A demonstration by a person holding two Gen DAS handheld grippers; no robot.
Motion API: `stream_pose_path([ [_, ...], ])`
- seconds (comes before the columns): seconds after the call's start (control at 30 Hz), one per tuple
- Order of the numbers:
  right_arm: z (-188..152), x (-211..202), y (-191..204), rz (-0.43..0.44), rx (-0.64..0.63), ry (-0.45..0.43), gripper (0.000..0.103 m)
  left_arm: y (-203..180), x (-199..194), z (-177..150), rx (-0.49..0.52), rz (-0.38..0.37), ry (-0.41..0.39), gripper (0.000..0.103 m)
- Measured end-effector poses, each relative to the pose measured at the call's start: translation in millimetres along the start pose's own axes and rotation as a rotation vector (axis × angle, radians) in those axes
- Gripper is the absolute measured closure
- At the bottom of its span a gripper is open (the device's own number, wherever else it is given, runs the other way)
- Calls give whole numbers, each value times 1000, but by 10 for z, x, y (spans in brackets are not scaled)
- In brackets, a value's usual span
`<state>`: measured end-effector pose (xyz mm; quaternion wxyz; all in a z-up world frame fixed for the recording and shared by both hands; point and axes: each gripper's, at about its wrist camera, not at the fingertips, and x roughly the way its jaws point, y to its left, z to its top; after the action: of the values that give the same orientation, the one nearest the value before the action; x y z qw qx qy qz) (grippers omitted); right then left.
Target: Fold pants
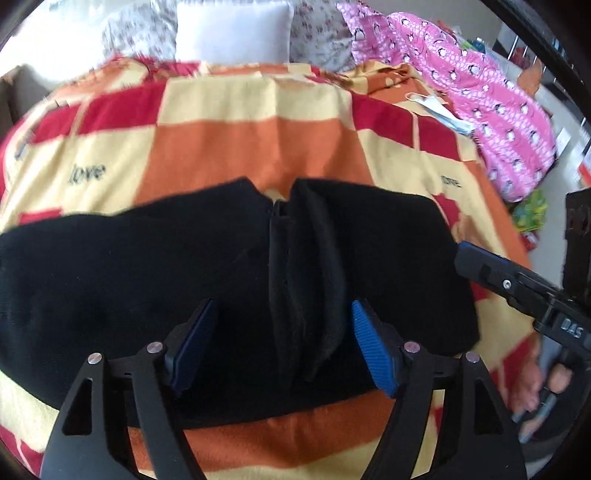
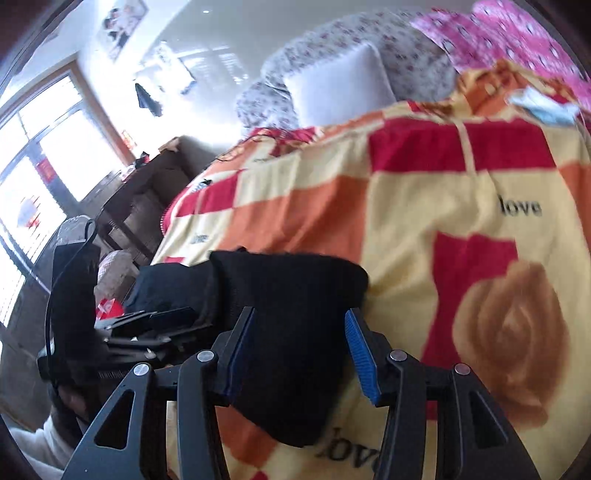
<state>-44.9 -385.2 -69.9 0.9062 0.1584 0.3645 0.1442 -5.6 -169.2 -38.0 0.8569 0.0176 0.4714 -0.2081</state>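
Observation:
Black pants (image 1: pixel 147 266) lie across a checked red, orange and yellow blanket (image 1: pixel 240 140), waist opening and zip near the middle. My left gripper (image 1: pixel 282 317) is open above the pants, its blue pads either side of the zip folds, holding nothing. My right gripper (image 2: pixel 299 325) is open over the right end of the pants (image 2: pixel 288 295), empty. The right gripper also shows in the left wrist view (image 1: pixel 517 284) at the pants' right edge. The left gripper shows in the right wrist view (image 2: pixel 147 325), low at left.
A white pillow (image 1: pixel 232 33) and floral bedding (image 1: pixel 321 40) lie at the head of the bed. A pink penguin-print garment (image 1: pixel 480 96) and a face mask (image 1: pixel 439 110) lie at the far right. Furniture (image 2: pixel 140 206) and windows (image 2: pixel 44 155) stand to the bed's left.

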Motion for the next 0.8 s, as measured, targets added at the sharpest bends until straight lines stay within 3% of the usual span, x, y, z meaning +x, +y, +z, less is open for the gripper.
stream_pose_path([
  [0.03,-6,7,-8,0,1,0,53,-36,-1,14,1,-37,0,60],
  [0.07,-26,-43,-2,1,-2,-3,53,-39,-1,29,-11,-79,15,88],
  [0.3,14,-213,277,21,-88,-46,53,23,-294,130,3,-54,-54,92],
  [0.4,41,-83,413,7,-132,-22,56,213,-399,86,-24,-12,-70,92],
  [0.57,-6,359,478,-18,-161,68,57,452,-202,-46,-86,16,-17,91],
  [0.73,-9,391,568,-68,-198,67,57,447,-259,-62,-64,47,-37,83],
  [0.8,-20,293,618,-67,-218,61,55,471,-332,-64,-64,72,-56,70],
])
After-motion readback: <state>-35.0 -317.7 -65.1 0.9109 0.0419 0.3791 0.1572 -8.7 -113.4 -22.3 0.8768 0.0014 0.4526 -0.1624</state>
